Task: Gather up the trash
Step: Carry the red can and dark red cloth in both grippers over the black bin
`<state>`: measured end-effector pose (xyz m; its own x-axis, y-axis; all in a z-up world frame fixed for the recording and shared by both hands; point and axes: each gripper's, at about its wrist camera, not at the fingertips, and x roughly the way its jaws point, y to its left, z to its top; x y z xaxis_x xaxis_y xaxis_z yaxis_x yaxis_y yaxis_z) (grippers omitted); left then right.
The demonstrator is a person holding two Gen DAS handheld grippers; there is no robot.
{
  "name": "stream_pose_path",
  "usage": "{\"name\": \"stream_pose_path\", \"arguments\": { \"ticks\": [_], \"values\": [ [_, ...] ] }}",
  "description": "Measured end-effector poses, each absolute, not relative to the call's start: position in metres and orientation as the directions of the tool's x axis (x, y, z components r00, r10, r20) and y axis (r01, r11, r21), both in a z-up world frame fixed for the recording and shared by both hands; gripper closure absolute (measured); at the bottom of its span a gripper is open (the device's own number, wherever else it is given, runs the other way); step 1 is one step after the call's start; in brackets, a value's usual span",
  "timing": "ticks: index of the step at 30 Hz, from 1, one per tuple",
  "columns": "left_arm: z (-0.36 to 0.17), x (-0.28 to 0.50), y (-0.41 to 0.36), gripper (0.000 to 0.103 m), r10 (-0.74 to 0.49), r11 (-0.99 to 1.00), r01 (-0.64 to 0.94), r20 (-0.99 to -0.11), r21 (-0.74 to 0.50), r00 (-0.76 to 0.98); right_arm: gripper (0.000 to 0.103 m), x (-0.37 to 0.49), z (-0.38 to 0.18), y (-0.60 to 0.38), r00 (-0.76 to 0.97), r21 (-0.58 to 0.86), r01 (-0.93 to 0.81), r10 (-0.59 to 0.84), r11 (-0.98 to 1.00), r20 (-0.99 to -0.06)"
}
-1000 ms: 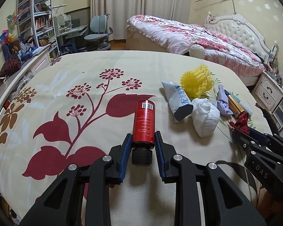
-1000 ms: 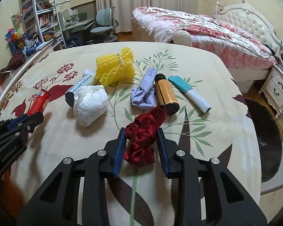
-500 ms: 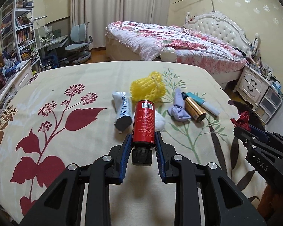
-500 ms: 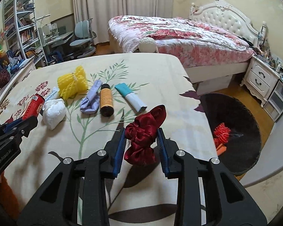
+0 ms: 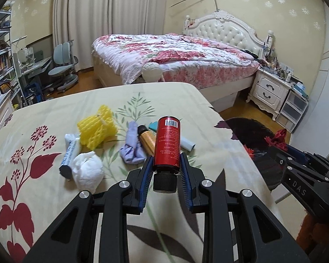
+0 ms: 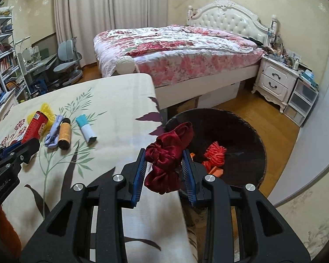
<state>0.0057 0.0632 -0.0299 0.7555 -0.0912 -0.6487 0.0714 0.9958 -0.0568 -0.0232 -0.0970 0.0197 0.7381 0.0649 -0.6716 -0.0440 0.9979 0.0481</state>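
The left gripper [image 5: 166, 171] has its jaws clamped on the neck end of a red bottle [image 5: 167, 144], black cap toward the camera, the body sticking out forward and clear of the surface. The right gripper [image 6: 164, 166] has its jaws clamped on a crumpled dark red cloth [image 6: 167, 157], which bulges above and below the blue pads. A second ago both loads hung over the middle of the tabletop [image 5: 43, 197], among the litter; since then both hands have swung toward its right-hand edge, each grip unchanged. The right wrist view now looks past that edge into a dark round bin [image 6: 247, 131] on the floor, where orange-red scraps [image 6: 215, 154] already lie, and the cloth appears to hang about over the near rim. The bottle looks to be over the tabletop still, with the bin ahead and to its right. Left behind on the cloth-covered surface are yellow foam netting [image 5: 97, 129], a white paper wad [image 5: 87, 172], a grey tube [image 5: 69, 155], a lilac crumpled piece [image 5: 131, 146], a gold bottle [image 5: 146, 139] and a teal-and-white tube [image 6: 86, 129]. In my judgement the carry is near its end: the cloth is likely about ready to drop, the bottle needs to travel further, and several pieces remain.
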Motion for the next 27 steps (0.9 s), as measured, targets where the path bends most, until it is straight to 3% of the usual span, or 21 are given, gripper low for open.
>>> {"name": "stream_pose_path", "arguments": {
  "ticks": [27],
  "values": [
    [-0.055, 0.096, -0.076, 0.076, -0.188, 0.965, 0.261, -0.66, 0.011, 0.727, 0.071, 0.029, -0.012, -0.193, 0.716, 0.052, 0.12, -0.051, 0.991, -0.696]
  ]
}}
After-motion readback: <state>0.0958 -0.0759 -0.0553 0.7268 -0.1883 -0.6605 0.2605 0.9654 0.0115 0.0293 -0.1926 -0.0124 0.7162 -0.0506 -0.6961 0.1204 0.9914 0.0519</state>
